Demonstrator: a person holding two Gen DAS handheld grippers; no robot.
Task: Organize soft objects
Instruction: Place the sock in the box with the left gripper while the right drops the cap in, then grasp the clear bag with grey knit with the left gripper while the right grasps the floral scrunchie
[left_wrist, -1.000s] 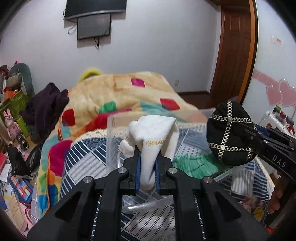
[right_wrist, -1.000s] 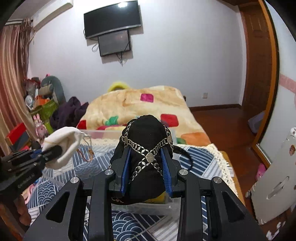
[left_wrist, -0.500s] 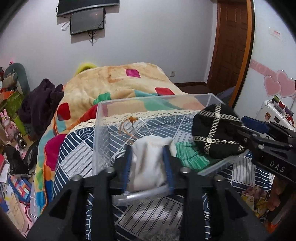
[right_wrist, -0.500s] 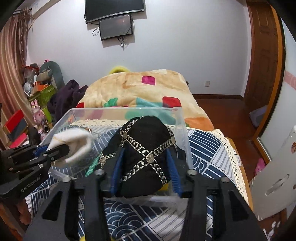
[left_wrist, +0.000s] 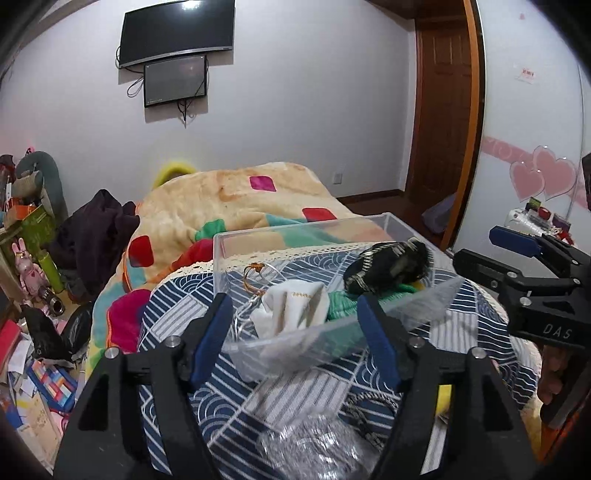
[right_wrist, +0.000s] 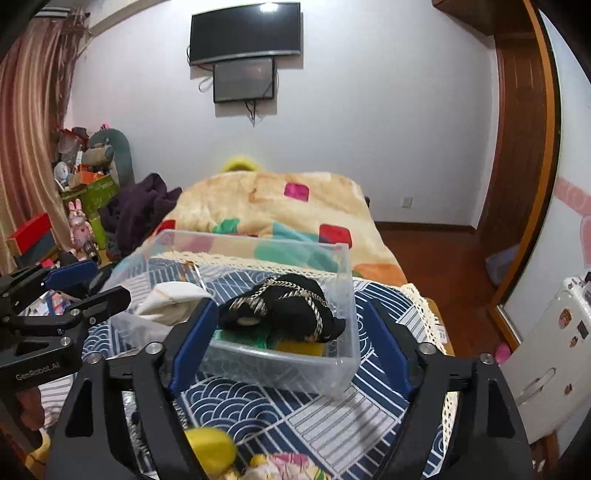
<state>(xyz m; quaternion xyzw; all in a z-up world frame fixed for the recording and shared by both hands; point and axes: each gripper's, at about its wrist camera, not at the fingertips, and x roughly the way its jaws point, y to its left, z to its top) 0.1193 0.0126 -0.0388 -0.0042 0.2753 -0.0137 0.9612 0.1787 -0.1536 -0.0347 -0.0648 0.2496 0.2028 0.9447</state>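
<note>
clear bin (right_wrist: 343, 354) on the bed, white cloth (left_wrist: 295, 308) at its 9 o'clock, black cap (right_wrist: 291, 306) at 3 o'clock over green cloth (left_wrist: 340, 306), left tongs (left_wrist: 295, 332) and right tongs (right_wrist: 291, 341) both wide open, empty

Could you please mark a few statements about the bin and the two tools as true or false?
1. The black cap lies inside the clear bin. True.
2. The left tool grips the white cloth. False: its jaws are open, the cloth lies in the bin.
3. The right tool is open and empty. True.
4. The bin stands on the floor. False: it sits on the patterned bedspread.
</note>
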